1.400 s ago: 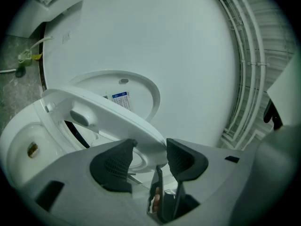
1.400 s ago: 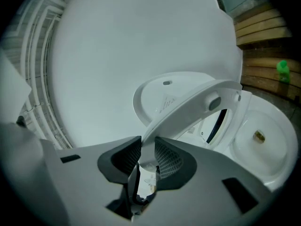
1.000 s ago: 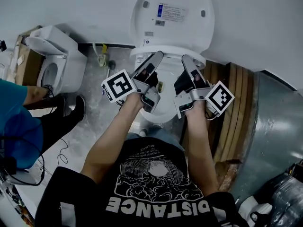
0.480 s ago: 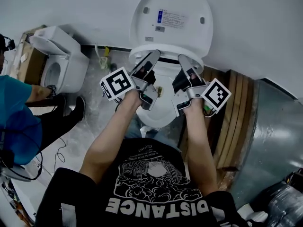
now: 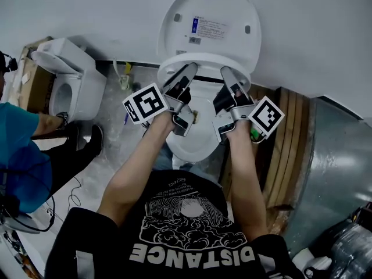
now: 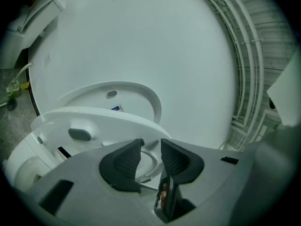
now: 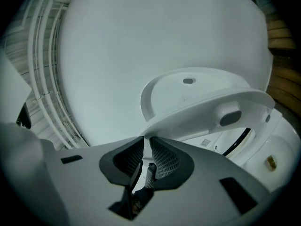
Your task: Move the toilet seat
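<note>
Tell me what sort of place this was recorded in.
Probably a workshop or storeroom, not a finished bathroom: a second toilet stands beside a cardboard box left of the near toilet, and wooden planks are stacked on its right.

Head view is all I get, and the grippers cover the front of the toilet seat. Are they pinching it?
Observer: Yes. In the right gripper view the right gripper has its jaws closed on the rim of the toilet seat.
Operator: And the other one?
Observer: In the left gripper view the left gripper looks clamped on the rim too, with a slightly wider gap between its jaws.
Operator: Is the seat lifted?
Observer: Yes, it is tilted up. Its underside shows, with a grey bumper on it.
</note>
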### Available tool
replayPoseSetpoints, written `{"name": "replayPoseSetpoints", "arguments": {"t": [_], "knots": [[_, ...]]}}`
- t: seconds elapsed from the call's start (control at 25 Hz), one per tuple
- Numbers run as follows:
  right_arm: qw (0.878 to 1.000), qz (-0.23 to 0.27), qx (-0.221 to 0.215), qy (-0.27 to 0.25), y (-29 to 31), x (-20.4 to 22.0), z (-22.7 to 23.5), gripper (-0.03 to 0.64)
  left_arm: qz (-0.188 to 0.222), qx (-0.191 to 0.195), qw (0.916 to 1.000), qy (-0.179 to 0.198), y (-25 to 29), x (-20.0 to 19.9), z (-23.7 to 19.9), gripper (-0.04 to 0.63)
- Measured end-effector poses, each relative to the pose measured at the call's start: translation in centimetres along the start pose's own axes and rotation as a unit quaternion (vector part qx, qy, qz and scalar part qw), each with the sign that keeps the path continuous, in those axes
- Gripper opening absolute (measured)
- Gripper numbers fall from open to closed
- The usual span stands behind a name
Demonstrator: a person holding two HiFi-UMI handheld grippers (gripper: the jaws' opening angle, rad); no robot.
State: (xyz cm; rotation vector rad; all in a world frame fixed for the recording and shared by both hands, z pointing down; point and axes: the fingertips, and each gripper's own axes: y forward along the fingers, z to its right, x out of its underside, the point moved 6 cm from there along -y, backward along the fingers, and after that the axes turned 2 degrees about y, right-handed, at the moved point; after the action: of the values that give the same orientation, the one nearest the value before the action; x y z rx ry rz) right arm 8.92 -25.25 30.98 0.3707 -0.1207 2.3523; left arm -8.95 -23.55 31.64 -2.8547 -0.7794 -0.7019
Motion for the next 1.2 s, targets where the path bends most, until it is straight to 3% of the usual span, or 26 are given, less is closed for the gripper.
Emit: {"name": "replayPoseSetpoints", "arguments": {"t": [0.76,1.08,1.2], "knots": [[0.998,0.044,0.003,-0.040,0.9,-1.3,-1.5,0.038,-0.020,0.056,0.9979,0.026,1.6,-1.7,2.2,0.115],[0.996,0.057,0.002,-0.073,1.0,-1.7,-2.3,0.031,-0.019,0.067,0.9966,0.044,1.9,-2.2,2.7,0.083],[0.996,0.057,0.007,-0.065,3.4,-3.4,-1.5,0.031,-0.025,0.059,0.9971,0.042,4.3,-3.6,1.7,0.077]]}}
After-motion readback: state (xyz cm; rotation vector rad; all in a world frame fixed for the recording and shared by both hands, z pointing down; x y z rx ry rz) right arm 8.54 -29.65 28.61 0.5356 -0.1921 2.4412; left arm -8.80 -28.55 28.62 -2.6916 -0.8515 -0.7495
